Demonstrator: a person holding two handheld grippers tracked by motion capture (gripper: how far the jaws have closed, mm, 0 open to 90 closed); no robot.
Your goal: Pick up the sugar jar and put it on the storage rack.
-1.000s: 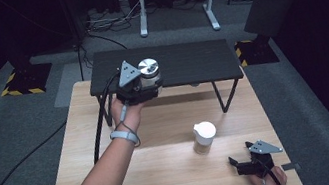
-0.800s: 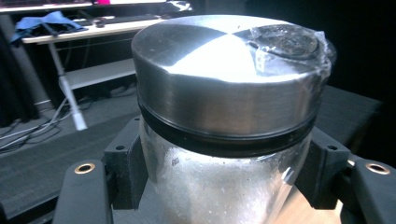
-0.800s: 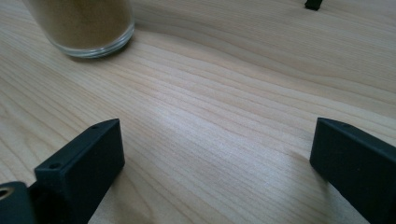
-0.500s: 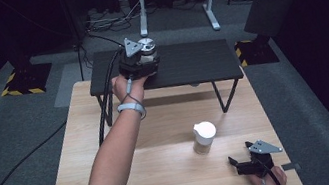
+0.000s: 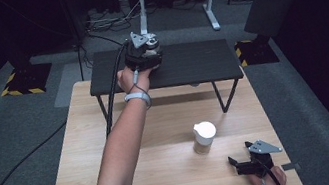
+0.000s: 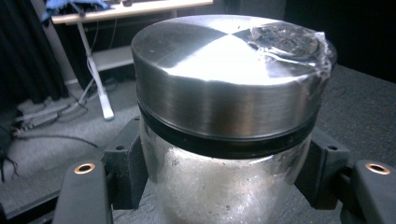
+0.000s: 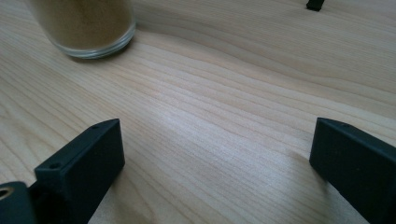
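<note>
over the far edge of the black shelf (image 5: 188, 63), the left claw (image 5: 145, 55) clenched the steel-lidded glass jar (image 6: 224, 121) low on its body, likely to set it upright there; the right claw (image 5: 248, 163) rested released on the bench (image 5: 77, 158) near the white-lidded jar (image 5: 205, 136)

Overhead light leaves the surroundings dim, glares at twelve o'clock on the brushed steel jar lid (image 6: 229, 70), near jaws blurred.
</note>
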